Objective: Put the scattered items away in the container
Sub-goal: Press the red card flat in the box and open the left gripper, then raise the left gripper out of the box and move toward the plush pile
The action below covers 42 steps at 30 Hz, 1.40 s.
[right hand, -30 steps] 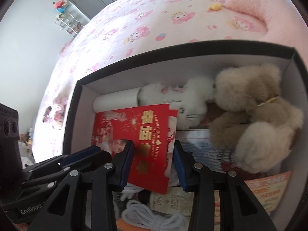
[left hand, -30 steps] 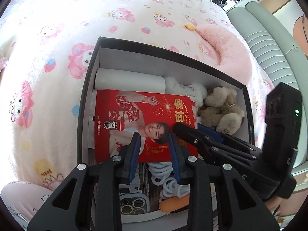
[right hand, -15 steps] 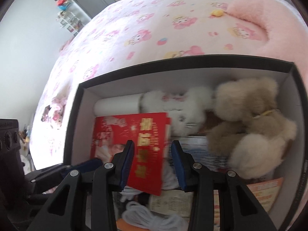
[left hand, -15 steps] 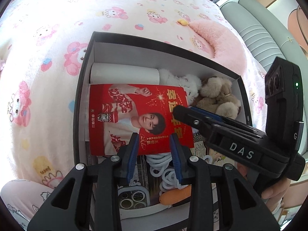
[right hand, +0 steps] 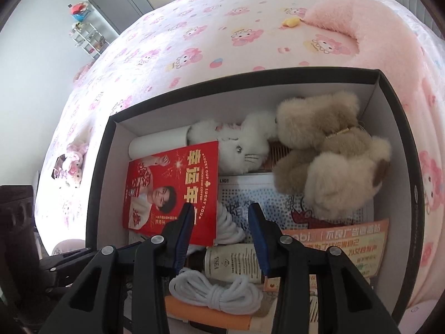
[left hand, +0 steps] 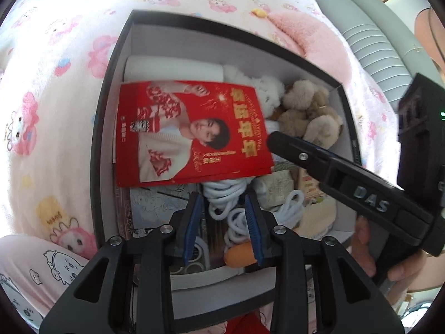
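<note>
A black box (left hand: 96, 150) (right hand: 96, 183) with white inner walls sits on the pink bedspread. A red printed card (left hand: 192, 133) (right hand: 169, 192) lies flat inside it, on other papers. Around the card are a white roll (left hand: 172, 68), a white plush (right hand: 244, 144), a beige plush bear (right hand: 328, 161), a coil of white rope (right hand: 217, 292) and a cream tube (right hand: 233, 261). My left gripper (left hand: 222, 203) hovers over the near end of the box. Its jaws are closing, with nothing pressed between them. My right gripper (right hand: 221, 211) (left hand: 278, 142) stands open above the card's right edge.
A fuzzy pink cushion (right hand: 347, 16) and a small yellow toy (right hand: 290, 21) lie beyond the box. A grey padded headboard (left hand: 370, 27) runs along the right. A small pink plush (right hand: 72, 164) rests far left on the bed. A hand (left hand: 389, 267) holds the right gripper.
The red card's near edge was between my left gripper's fingers; now it lies flat beyond the tips. Both grippers have drawn back a little from the box.
</note>
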Each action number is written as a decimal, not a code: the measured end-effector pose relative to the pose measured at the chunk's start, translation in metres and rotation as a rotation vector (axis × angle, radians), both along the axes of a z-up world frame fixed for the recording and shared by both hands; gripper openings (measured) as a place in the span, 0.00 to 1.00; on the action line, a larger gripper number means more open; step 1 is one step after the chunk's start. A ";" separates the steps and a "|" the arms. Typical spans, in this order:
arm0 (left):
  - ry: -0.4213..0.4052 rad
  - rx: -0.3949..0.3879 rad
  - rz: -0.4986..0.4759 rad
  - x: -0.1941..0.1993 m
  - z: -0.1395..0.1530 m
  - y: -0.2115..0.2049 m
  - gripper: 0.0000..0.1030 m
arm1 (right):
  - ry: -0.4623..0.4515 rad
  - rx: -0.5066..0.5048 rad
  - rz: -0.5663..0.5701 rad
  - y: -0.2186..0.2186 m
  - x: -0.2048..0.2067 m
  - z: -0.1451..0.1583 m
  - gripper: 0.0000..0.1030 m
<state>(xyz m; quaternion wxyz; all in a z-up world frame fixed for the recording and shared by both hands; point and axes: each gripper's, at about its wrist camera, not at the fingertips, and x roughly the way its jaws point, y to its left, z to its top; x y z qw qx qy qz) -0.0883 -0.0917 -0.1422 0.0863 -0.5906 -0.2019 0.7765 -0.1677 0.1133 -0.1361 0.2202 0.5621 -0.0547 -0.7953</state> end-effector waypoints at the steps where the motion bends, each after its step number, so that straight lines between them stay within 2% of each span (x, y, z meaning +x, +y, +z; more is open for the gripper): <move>1: 0.000 0.006 0.007 -0.001 -0.001 0.000 0.25 | -0.003 0.000 -0.005 0.001 0.000 -0.001 0.36; 12: 0.035 -0.024 0.016 -0.014 0.005 0.000 0.25 | -0.027 0.012 -0.013 0.008 0.015 -0.005 0.36; 15: 0.047 -0.008 -0.006 -0.009 0.008 0.002 0.25 | -0.007 0.036 -0.022 0.008 0.019 -0.001 0.36; 19: 0.101 -0.026 -0.007 0.000 0.020 0.001 0.28 | 0.036 0.097 -0.029 0.005 0.029 0.012 0.36; 22: 0.158 -0.020 0.001 0.011 0.040 0.004 0.41 | 0.088 0.138 -0.041 0.004 0.043 0.031 0.37; 27: 0.271 -0.068 -0.014 0.037 0.085 0.010 0.42 | 0.197 0.178 -0.055 0.003 0.085 0.073 0.43; 33: 0.375 -0.075 -0.030 0.085 0.129 0.018 0.43 | 0.301 0.188 -0.101 0.011 0.131 0.129 0.43; 42: 0.475 -0.084 -0.044 0.176 0.187 0.022 0.42 | 0.431 0.184 -0.124 0.015 0.222 0.185 0.43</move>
